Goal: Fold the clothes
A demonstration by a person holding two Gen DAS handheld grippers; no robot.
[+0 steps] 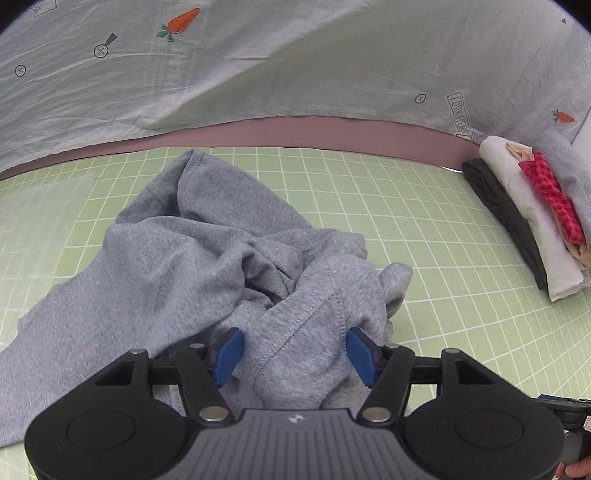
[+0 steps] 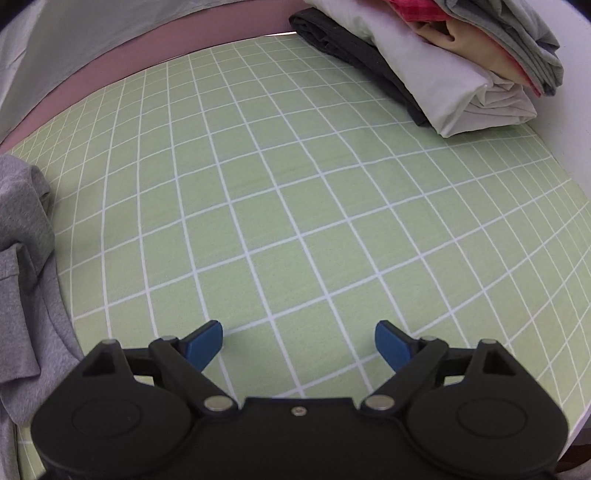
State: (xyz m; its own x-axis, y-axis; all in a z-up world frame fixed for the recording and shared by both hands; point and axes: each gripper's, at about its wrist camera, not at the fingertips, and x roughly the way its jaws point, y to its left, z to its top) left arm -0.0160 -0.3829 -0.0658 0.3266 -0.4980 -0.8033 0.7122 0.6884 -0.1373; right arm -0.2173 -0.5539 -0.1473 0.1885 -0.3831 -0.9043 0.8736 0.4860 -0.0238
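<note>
Both jaws spread wide — crumpled grey garment (image 1: 177, 266) bunches between the left's, stretching away leftward.

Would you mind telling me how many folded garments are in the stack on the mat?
5 visible, bottom to top: dark one, white one, beige one, red checked one, grey one. More may be hidden inside the stack.

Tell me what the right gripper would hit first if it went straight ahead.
Probably the green grid mat: the open right gripper points down over bare mat. The folded pile lies farther off, right of that line.
</note>
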